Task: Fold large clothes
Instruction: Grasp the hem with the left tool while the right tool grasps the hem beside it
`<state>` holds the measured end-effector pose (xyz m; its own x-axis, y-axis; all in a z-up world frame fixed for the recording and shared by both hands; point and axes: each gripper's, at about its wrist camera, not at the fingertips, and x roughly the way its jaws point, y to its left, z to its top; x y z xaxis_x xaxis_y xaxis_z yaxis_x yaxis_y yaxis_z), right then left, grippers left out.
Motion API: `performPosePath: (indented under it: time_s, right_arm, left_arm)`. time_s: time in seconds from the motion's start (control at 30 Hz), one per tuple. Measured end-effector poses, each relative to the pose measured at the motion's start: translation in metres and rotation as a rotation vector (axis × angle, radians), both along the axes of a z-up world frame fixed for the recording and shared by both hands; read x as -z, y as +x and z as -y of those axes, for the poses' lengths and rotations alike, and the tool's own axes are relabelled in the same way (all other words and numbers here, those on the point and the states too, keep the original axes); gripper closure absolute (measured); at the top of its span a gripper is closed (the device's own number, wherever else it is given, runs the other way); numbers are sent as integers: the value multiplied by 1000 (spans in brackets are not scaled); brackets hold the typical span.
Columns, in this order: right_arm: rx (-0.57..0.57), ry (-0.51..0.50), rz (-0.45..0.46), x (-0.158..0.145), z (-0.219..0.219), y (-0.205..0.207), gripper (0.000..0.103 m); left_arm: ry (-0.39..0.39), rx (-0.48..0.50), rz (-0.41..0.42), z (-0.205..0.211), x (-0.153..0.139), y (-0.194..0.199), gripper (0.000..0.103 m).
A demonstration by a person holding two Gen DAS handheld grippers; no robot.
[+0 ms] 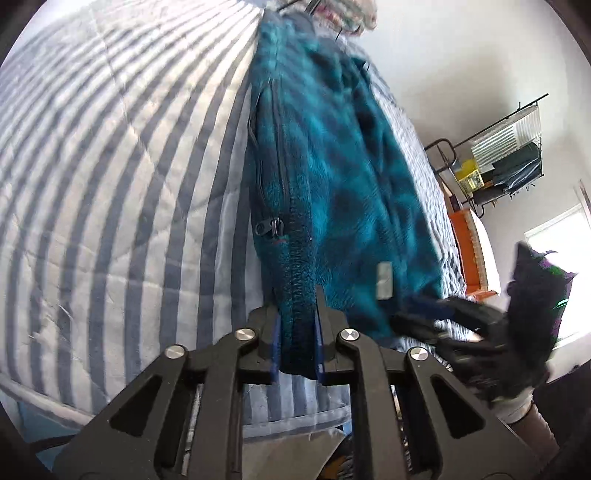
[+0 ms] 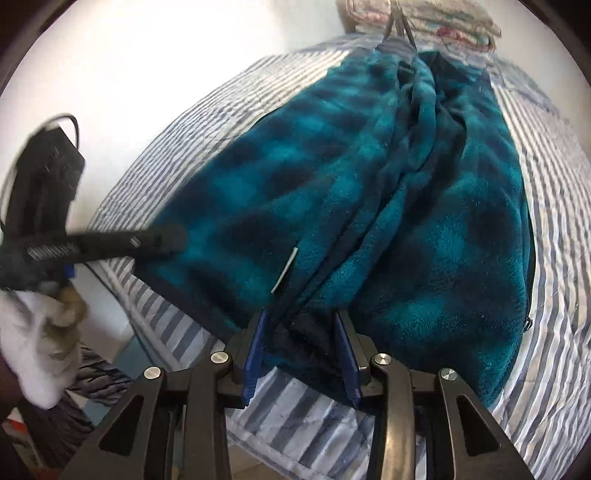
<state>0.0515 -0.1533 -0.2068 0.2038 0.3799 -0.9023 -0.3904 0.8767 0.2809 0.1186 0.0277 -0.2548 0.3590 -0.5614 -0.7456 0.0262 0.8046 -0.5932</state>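
1. The teal plaid fleece jacket (image 1: 332,177) is lying on the striped bed (image 1: 110,166), its hem at the near edge, its long axis running toward the far end.
2. The left gripper (image 1: 297,332) is pinching the zipper-side hem.
3. The right gripper (image 2: 301,343) is standing partly open around bunched hem (apparently gripping).
4. Soft, thick and floppy, it is handling best by its hem corners.

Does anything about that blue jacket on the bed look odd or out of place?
A clothes hanger seems to be still in the collar of the teal plaid fleece jacket, though it lies on the striped bedspread for folding. Nothing looks torn or spilled.
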Motion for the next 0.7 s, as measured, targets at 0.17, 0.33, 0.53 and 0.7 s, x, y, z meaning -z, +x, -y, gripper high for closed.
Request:
performPosePath:
  time_s: [0.17, 0.33, 0.53, 0.7]
  right_arm:
    - [78, 128, 66, -38, 48, -11, 48]
    - [272, 109, 71, -34, 113, -14, 34]
    - [355, 241, -120, 25, 149, -11, 34]
    - [349, 364, -165, 43, 148, -5, 39]
  left_arm:
    - [-57, -36, -36, -13, 8, -2, 46]
    - [-92, 5, -67, -11, 19, -4, 46]
    - [-78, 65, -70, 7, 20, 0, 64]
    - [-87, 62, -74, 13, 19, 6, 80]
